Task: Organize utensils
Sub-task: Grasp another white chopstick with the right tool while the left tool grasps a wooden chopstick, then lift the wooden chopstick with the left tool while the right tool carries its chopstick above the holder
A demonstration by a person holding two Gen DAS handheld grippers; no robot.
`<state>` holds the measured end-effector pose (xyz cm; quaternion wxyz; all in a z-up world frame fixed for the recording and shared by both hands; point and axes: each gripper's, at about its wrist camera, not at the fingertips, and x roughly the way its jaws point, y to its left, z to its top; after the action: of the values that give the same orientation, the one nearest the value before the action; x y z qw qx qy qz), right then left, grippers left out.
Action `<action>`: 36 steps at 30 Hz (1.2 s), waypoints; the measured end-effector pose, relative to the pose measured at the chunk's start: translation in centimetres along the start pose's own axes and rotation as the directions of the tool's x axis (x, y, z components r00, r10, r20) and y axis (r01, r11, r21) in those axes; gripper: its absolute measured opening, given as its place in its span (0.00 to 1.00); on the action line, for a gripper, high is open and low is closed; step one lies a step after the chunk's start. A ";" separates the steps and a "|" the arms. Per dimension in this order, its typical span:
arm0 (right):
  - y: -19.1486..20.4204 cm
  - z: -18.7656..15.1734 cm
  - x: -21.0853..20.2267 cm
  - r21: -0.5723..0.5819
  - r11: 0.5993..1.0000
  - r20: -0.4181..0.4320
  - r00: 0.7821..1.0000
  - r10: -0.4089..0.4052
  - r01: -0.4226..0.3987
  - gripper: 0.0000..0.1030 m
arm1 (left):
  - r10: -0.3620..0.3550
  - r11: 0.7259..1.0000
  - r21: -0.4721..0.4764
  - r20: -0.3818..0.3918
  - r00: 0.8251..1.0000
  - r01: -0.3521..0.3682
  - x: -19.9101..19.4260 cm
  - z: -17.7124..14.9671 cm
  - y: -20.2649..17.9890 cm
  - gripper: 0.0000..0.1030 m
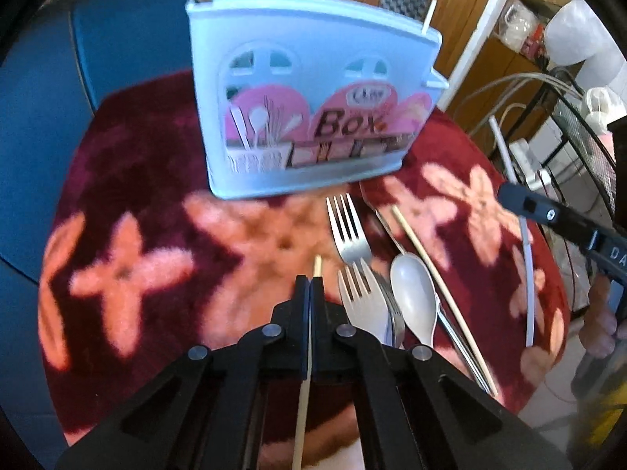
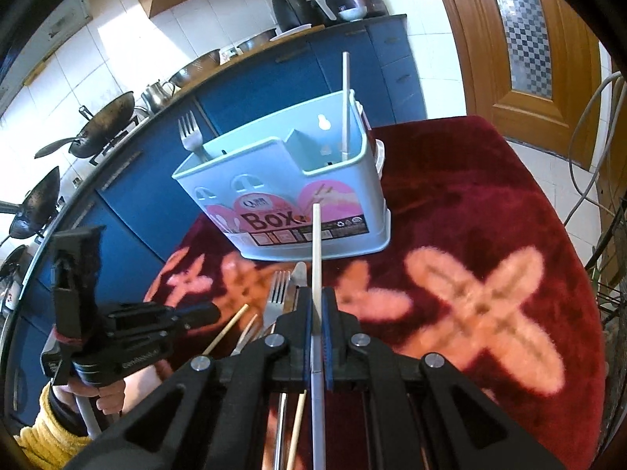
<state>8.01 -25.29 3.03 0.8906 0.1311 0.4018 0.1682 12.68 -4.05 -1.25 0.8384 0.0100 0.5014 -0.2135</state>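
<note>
A light blue utensil box (image 1: 309, 117) stands on the red flowered cloth (image 1: 129, 180); it also shows in the right wrist view (image 2: 298, 196), holding a fork (image 2: 190, 135) and a white stick (image 2: 345, 105). My left gripper (image 1: 310, 284) is shut on a wooden chopstick (image 1: 316, 266), held above the cloth in front of the box. My right gripper (image 2: 316, 301) is shut on a white chopstick (image 2: 316, 243) that points at the box. On the cloth lie a metal fork (image 1: 347, 227), a plastic fork (image 1: 358, 297), a grey spoon (image 1: 413, 293) and another wooden chopstick (image 1: 435, 286).
A knife (image 1: 378, 215) lies beside the forks. The other hand-held gripper (image 1: 568, 227) shows at the right of the left wrist view and at the left of the right wrist view (image 2: 117, 329). Blue cabinets (image 2: 274, 74), woks and a wooden door (image 2: 521, 39) stand behind.
</note>
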 end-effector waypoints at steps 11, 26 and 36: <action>-0.3 -0.6 0.6 0.011 1.000 -0.023 1.000 -0.001 0.001 0.06 | 0.067 0.991 0.123 -0.085 0.994 -0.056 2.1 -0.5 -1.6 0.05; 0.0 0.0 -0.9 0.006 1.000 0.038 0.999 0.017 -0.018 0.06 | -0.008 1.000 0.020 0.081 0.997 0.006 -1.2 0.3 0.1 0.02; 1.2 2.3 -3.2 -0.029 1.000 0.181 0.983 -0.001 0.006 0.06 | 0.023 0.999 -0.041 0.390 0.920 -0.008 -8.2 3.1 0.7 0.02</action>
<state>7.51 -25.76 7.10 0.9255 0.1318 0.3169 0.1601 12.23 -1.31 7.06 0.9232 -0.0448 0.3281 -0.1949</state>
